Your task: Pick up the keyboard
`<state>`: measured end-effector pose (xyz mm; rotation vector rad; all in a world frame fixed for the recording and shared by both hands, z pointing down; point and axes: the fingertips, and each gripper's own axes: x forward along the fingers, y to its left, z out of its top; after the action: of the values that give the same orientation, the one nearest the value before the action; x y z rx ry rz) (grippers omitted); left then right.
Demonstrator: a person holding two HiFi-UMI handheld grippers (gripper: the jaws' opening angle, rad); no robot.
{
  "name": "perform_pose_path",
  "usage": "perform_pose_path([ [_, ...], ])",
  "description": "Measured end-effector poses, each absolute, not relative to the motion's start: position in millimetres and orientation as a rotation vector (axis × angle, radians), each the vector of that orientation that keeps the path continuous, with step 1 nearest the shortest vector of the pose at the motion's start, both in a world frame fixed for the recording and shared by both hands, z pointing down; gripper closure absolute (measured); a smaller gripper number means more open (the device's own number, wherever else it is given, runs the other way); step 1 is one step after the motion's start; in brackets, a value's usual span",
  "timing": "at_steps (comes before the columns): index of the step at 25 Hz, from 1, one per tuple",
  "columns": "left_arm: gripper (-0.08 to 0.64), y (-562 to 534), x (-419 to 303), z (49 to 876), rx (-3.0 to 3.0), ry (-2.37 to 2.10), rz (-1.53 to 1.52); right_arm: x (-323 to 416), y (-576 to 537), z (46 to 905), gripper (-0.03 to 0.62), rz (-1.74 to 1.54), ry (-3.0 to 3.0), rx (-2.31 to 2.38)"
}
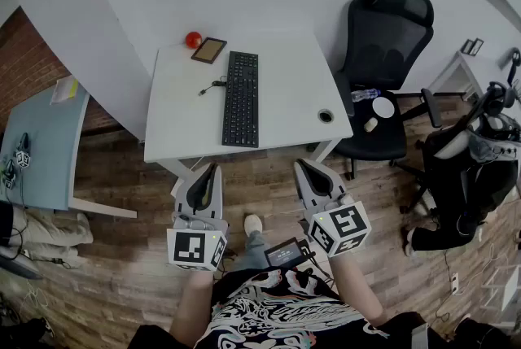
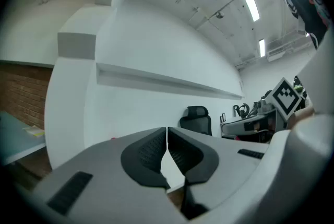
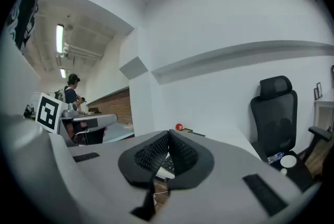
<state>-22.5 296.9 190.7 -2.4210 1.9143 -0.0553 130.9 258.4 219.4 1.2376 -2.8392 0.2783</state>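
We hold the left gripper (image 1: pixel 212 174) and right gripper (image 1: pixel 305 170), jaws together and empty, short of the table (image 1: pixel 285 95), with the black keyboard (image 1: pixel 242 98) lying at their 12 o'clock; approaching unopened would probably shove it away or snag the cable (image 1: pixel 213 85) at its 9 o'clock.

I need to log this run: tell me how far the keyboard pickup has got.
Nothing is done yet: the keyboard lies flat on the table, untouched. Nothing is in hand: the left hand-held gripper and right hand-held gripper are shut, empty, short of the table's near edge. Left: reach, grip, lift.
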Motion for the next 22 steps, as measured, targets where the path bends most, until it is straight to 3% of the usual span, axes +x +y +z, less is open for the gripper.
perform_pose_path([
  [9, 0.535, 416.9, 9.0, 199.7, -2.373, 2.037, -0.069, 184.3, 378.3, 210.8, 0.565, 0.222, -2.854, 1.311],
  [22, 0.535, 416.4, 30.0, 179.9, -2.361, 2.021, -0.028, 210.4, 384.9, 194.2, 0.565, 0.208, -2.888, 1.348],
])
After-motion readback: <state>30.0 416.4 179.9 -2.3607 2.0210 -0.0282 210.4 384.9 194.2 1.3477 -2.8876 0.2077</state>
